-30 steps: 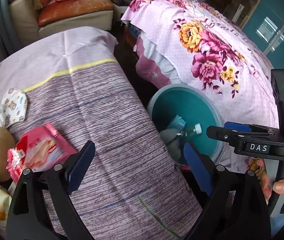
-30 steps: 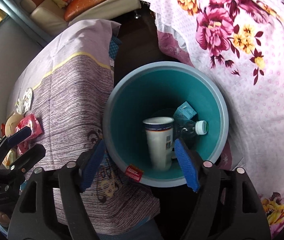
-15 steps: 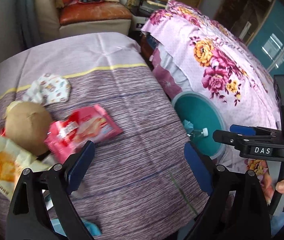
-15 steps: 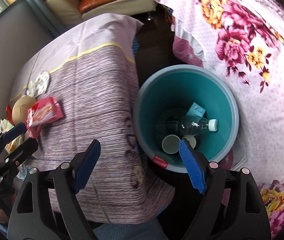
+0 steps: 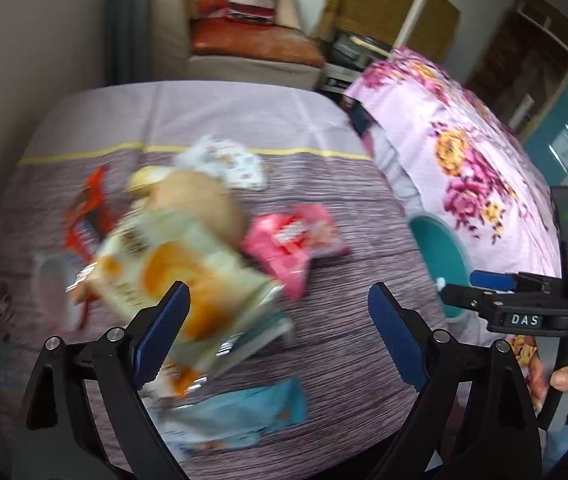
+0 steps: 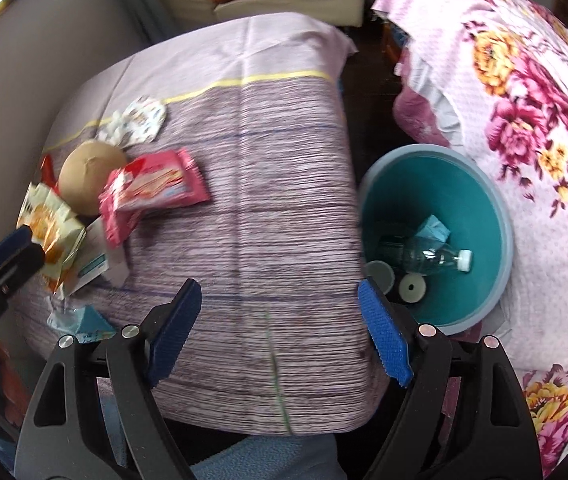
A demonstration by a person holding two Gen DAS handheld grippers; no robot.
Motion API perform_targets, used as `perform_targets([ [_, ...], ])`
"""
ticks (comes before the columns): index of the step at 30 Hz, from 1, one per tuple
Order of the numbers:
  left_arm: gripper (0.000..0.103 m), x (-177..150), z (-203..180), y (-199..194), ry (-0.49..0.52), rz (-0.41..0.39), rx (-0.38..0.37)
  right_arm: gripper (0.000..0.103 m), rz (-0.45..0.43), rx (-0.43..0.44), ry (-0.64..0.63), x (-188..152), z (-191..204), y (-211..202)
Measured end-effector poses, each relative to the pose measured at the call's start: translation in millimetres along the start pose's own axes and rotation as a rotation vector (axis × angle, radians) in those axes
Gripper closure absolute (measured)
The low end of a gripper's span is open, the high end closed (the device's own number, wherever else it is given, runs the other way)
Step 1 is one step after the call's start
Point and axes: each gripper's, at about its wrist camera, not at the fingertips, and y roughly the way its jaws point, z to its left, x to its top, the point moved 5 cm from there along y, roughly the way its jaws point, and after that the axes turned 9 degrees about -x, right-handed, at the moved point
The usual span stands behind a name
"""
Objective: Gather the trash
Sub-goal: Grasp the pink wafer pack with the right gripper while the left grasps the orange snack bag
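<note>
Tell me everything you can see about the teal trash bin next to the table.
The trash bin is a round, plastic-looking bucket, teal inside with a grey-blue rim and outer wall. It stands upright and open on the floor in the gap between the cloth-covered table and the floral bedspread. Inside lie a clear plastic bottle with a white cap on its side, a light blue carton and two cups. Neither gripper touches it. In the left wrist view only part of it shows.

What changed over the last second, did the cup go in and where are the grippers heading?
The right gripper let the paper cup drop into the teal bin and pulled back over the table. The left gripper swung left toward the wrapper pile. Both remain open; the bottle stays in the bin.
</note>
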Motion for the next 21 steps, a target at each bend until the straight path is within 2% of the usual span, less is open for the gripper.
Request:
perform_targets([
  [9, 0.012, -17, 63, -16, -0.146, -0.022, 0.024, 0.026, 0.043, 0.033, -0.117, -8, 55, 10],
  [16, 0.013, -22, 78, 0, -0.201, -0.01, 0.002, 0.026, 0.063, 0.008, -0.154, -5, 74, 22],
  [17, 0.017, -20, 79, 2, -0.199, -0.016, 0.002, 0.026, 0.063, 0.003, -0.158, -4, 74, 23],
  [18, 0.03, -19, 78, 3, -0.195, -0.024, 0.005, 0.026, 0.061, -0.005, -0.167, -2, 75, 24],
  [19, 0.038, -18, 77, 5, -0.191, -0.024, 0.004, 0.026, 0.056, -0.012, -0.177, 1, 76, 24],
  [20, 0.055, -17, 77, 8, -0.192, -0.02, -0.011, 0.026, 0.052, -0.016, -0.184, 2, 76, 24],
  [21, 0.065, -16, 78, 9, -0.197, -0.018, -0.023, 0.026, 0.04, -0.027, -0.204, 8, 78, 24],
])
